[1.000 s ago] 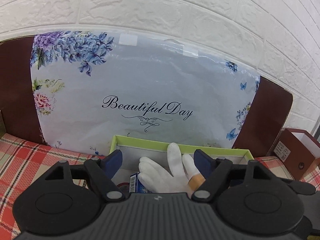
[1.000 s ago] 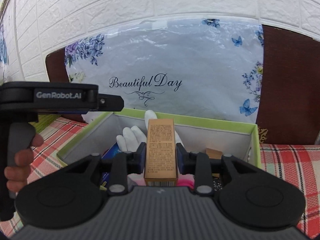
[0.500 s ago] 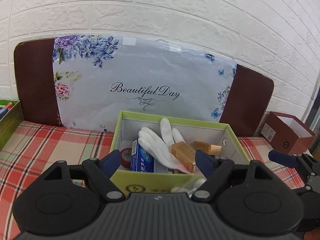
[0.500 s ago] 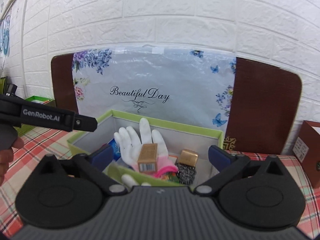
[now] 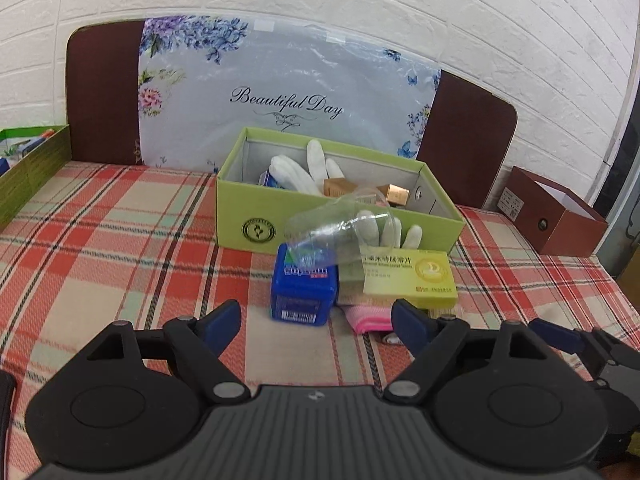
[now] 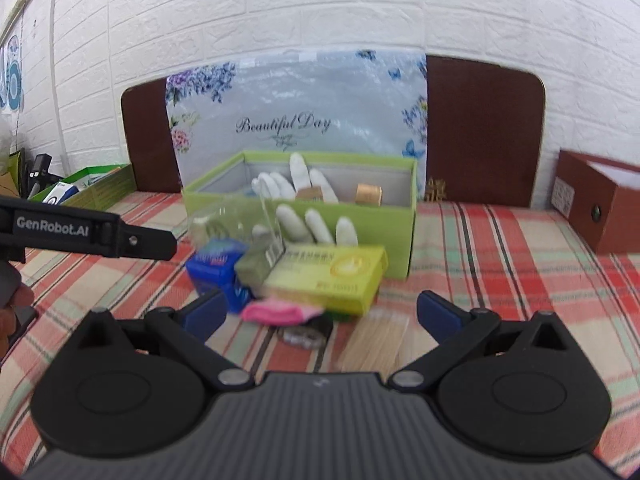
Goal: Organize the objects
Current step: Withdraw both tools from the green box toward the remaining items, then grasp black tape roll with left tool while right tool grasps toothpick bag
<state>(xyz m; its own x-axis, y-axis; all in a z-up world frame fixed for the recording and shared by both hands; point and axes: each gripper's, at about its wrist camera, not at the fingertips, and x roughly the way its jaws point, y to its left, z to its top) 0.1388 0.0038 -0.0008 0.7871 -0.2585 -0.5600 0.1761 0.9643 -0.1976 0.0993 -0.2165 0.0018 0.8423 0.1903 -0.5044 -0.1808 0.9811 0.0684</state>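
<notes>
A green box (image 5: pixel 248 208) stands on the plaid cloth and holds a white glove (image 5: pixel 292 172) and two gold cartons (image 5: pixel 338 187). In front of it lie a blue box (image 5: pixel 304 292), a clear plastic cup (image 5: pixel 340 224), a yellow medicine box (image 5: pixel 408 276) and a second white glove with a pink cuff (image 5: pixel 368 314). My left gripper (image 5: pixel 316 320) is open and empty, just short of the blue box. In the right wrist view, my right gripper (image 6: pixel 320 312) is wide open and empty before the pink cuff (image 6: pixel 276 312) and the yellow medicine box (image 6: pixel 332 276).
A brown box (image 5: pixel 560 216) stands at the right. A green tray (image 5: pixel 32 168) sits at the left edge. A floral bag (image 5: pixel 280 80) leans on a brown board against the brick wall. Pale wooden sticks (image 6: pixel 376 340) and a dark small item (image 6: pixel 308 332) lie near the right gripper.
Both grippers have drawn back from the green box. The right gripper opened and let go of the gold carton, which now lies in the box. The pile in front has come into view.
</notes>
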